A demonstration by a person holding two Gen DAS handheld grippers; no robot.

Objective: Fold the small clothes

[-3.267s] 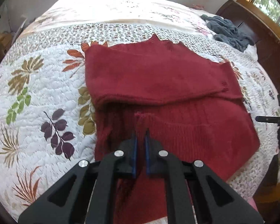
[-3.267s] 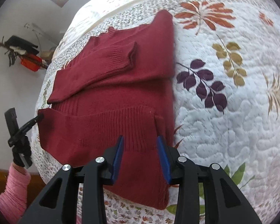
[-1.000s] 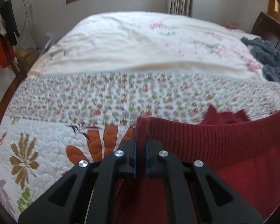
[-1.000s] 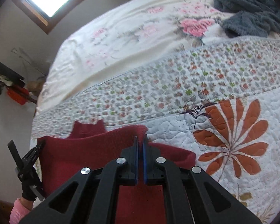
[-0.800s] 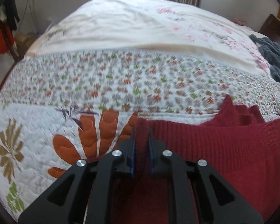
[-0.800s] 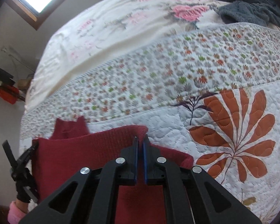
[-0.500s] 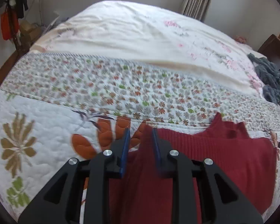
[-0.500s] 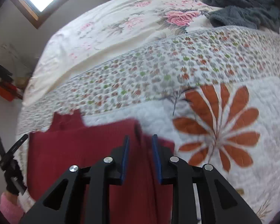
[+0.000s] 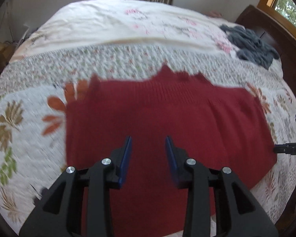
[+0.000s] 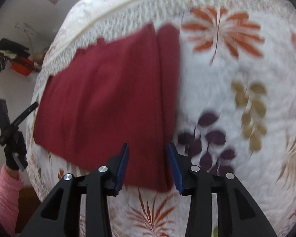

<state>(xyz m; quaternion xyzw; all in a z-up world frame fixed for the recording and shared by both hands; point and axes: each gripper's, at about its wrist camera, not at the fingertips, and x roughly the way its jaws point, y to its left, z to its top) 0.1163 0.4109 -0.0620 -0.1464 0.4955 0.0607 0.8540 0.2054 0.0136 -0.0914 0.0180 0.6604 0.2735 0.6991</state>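
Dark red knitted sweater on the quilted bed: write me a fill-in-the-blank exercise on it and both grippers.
1. The dark red knitted sweater lies folded on the leaf-patterned ____.
2. The left gripper has its jaws ____.
3. The right gripper holds ____.
4. The crumpled cloth at the far side of the bed is ____ in colour.

Missing words: quilt; open; nothing; grey

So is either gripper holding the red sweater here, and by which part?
Neither. The left gripper and right gripper are both open above the red sweater, which lies on the quilt.
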